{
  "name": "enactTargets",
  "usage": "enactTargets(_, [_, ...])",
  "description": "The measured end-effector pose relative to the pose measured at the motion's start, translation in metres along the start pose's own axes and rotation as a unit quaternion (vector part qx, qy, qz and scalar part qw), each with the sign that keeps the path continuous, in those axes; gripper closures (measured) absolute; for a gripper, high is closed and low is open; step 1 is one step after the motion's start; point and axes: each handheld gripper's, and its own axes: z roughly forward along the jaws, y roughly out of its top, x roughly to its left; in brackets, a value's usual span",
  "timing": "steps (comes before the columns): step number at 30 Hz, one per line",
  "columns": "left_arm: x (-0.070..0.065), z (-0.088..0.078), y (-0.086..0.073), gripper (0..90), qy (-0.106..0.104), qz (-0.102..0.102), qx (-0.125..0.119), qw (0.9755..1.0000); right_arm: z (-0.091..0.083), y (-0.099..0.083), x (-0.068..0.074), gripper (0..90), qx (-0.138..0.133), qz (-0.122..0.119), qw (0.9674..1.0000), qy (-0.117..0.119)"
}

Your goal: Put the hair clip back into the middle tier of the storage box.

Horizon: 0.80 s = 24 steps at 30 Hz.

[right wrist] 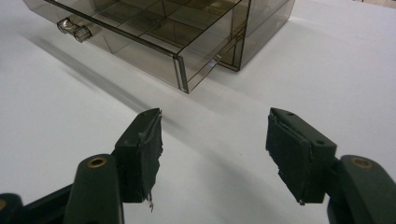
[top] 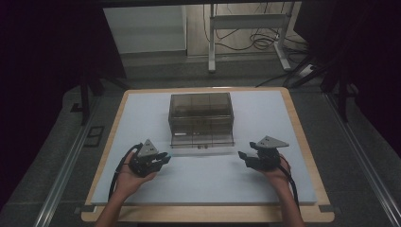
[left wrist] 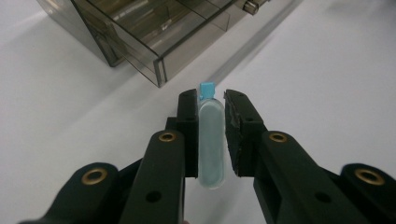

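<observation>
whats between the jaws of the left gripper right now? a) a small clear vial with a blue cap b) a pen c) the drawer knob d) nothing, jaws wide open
a: in the left gripper view the left gripper has its jaws closed on a small clear vial with a blue cap, short of the open drawer of the smoky plastic box.

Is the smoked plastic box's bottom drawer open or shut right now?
Open. The drawer stands pulled out from the box toward the person, its divided compartments showing from above and its knob well forward.
</observation>
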Motion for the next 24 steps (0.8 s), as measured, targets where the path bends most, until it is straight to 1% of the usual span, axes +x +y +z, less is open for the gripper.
enactTargets(7, [0.004, 0.002, 0.008, 77.1, 0.000, 0.000, -0.002, 1.0000, 0.000, 0.000, 0.000, 35.3, 0.001, -0.001, 1.0000, 0.000])
enactTargets(24, [0.012, 0.007, 0.018, 77.1, 0.002, 0.000, 0.001, 1.0000, 0.001, -0.001, -0.001, 35.3, 0.005, -0.001, 1.0000, -0.001])
